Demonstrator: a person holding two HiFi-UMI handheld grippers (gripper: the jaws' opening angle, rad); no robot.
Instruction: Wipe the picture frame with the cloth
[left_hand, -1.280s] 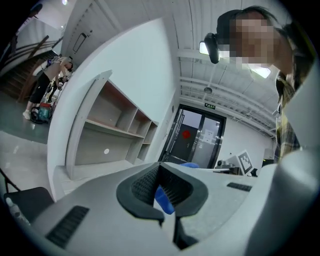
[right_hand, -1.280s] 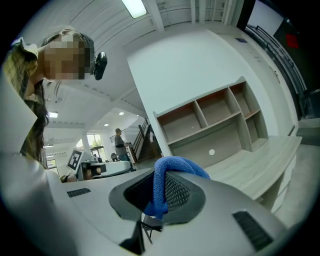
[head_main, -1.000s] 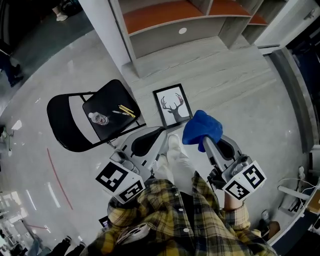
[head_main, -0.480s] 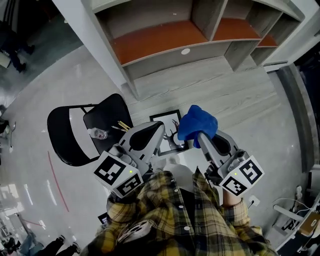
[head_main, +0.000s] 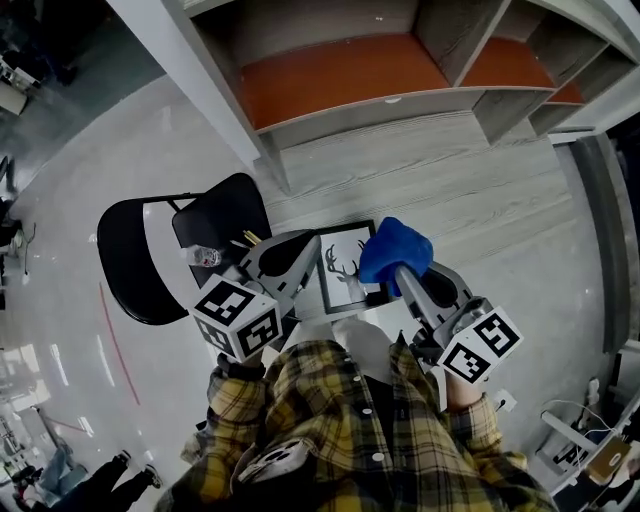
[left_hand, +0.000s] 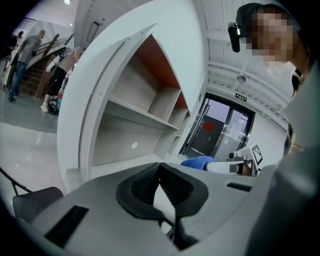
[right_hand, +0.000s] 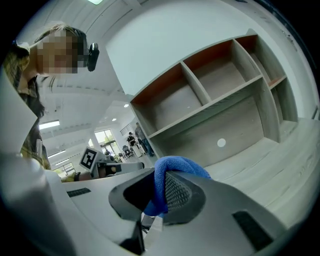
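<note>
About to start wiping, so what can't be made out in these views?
Picture frame: head view, right side behind cloth; missing from both gripper views.
Items on chair: head view, too small to identify.
Dust on the frame: head view, too small to tell.

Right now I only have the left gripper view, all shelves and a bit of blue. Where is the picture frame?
Observer: The black rectangular picture frame with a deer print lies flat on the pale wood-grain floor, between the two grippers' tips seen from above.
Operator: Is the cloth secured?
Observer: Yes. The right gripper has its fingers shut on the soft blue cloth, which bulges past them.
Operator: Anything beside me?
Observer: A black folding chair stands left of the left gripper, small items on its seat.
</note>
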